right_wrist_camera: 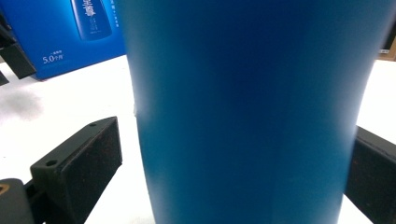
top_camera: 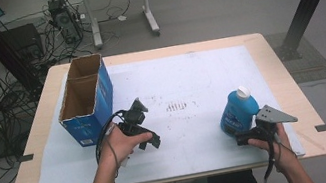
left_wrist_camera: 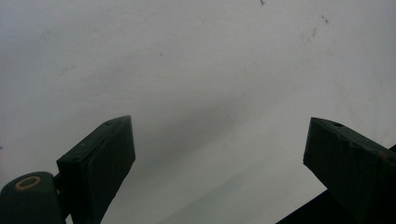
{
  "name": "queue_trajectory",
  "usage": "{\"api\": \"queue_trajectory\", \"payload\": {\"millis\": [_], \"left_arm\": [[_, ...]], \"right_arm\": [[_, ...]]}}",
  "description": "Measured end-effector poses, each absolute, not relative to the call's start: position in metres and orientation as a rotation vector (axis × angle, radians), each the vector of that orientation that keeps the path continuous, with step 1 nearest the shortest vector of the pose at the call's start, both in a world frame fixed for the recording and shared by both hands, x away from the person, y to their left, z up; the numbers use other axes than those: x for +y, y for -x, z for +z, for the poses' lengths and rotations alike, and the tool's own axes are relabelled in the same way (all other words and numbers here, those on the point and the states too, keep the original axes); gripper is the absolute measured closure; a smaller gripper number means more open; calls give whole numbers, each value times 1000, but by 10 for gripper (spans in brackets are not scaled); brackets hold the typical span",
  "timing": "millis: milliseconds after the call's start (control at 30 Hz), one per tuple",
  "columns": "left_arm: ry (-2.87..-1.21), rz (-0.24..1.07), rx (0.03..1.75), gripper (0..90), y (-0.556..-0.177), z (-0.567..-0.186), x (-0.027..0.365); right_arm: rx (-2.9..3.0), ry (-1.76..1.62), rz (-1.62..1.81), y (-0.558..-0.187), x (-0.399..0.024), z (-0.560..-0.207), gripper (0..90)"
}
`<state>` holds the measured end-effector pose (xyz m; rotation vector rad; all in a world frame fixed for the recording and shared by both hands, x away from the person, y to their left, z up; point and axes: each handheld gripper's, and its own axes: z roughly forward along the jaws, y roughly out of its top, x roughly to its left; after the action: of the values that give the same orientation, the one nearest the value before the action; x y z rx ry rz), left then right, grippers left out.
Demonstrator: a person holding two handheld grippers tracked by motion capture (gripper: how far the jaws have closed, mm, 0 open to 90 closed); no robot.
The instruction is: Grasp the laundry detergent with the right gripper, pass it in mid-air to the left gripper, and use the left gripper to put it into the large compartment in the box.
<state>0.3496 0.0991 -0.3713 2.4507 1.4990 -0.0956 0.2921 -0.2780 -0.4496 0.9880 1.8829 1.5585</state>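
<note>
A blue bottle point(top_camera: 237, 110) with a white cap stands upright on the white sheet point(top_camera: 185, 82) at the right. My right gripper point(top_camera: 246, 134) is at its base, and in the right gripper view the bottle point(right_wrist_camera: 252, 112) stands between the jaws. The left jaw is a small gap away from it and the right jaw is at its edge, so the right gripper point(right_wrist_camera: 233, 140) is open. My left gripper point(top_camera: 139, 125) is held over the sheet left of centre. In the left gripper view the left gripper point(left_wrist_camera: 219, 135) is wide open over bare white surface.
An open-topped blue cardboard box point(top_camera: 85, 99) stands at the table's left, just beyond my left hand; its printed side point(right_wrist_camera: 70, 37) shows behind the bottle. The wooden table edge point(top_camera: 299, 98) runs close to the bottle's right. Cables and desk legs lie on the floor beyond.
</note>
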Motion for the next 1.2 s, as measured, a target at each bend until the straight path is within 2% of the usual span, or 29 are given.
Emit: {"api": "queue_trajectory", "payload": {"millis": [1200], "left_arm": [[-2451, -92, 1489, 93, -350, -369, 99]], "right_arm": [[1871, -989, 1556, -291, -278, -446, 15]]}}
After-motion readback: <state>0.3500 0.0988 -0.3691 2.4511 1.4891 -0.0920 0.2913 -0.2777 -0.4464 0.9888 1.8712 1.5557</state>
